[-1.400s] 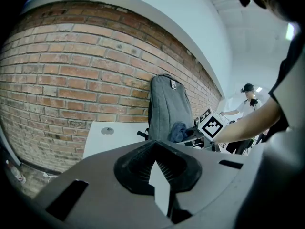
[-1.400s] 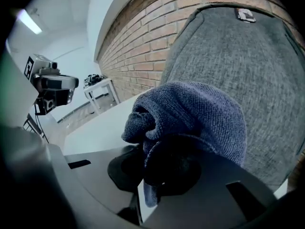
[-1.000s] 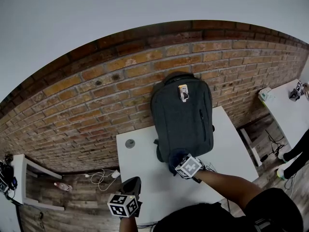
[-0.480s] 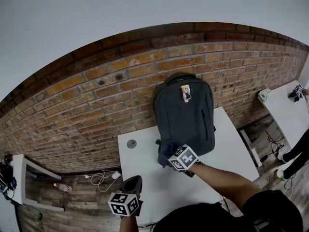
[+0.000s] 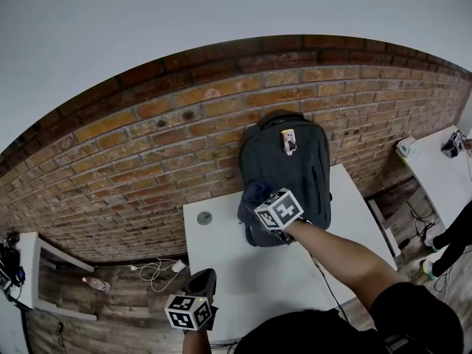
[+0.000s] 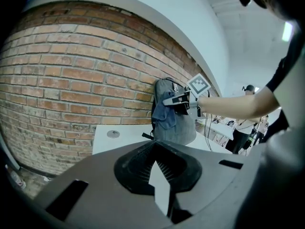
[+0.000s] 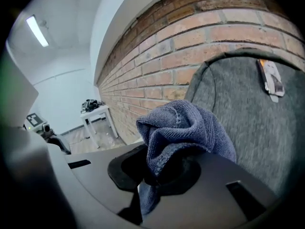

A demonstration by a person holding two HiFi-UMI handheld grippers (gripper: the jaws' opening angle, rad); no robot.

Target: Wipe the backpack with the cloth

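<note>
A dark grey backpack (image 5: pixel 289 169) stands upright on a white table (image 5: pixel 221 264), leaning on the brick wall. A small light tag (image 5: pixel 288 141) hangs near its top. My right gripper (image 5: pixel 264 202) is shut on a bunched blue cloth (image 5: pixel 254 193), which is pressed against the backpack's lower left front. In the right gripper view the cloth (image 7: pixel 186 128) bulges out of the right gripper (image 7: pixel 159 173) against the grey fabric of the backpack (image 7: pixel 252 132). My left gripper (image 5: pixel 203 279) hangs low near the table's front edge, shut and holding nothing. The left gripper view shows the backpack (image 6: pixel 178 123) and the cloth (image 6: pixel 166 116) from the side.
A small grey disc (image 5: pixel 204 217) lies on the table's far left corner. Another white table (image 5: pixel 435 168) stands at the right, with a person's legs (image 5: pixel 451 234) beside it. A small side table (image 5: pixel 37 271) and loose cables (image 5: pixel 155 270) are on the floor at left.
My right gripper has moved the cloth up and leftward, from the backpack's bottom edge to its lower left front. The left gripper has stayed where it was.
</note>
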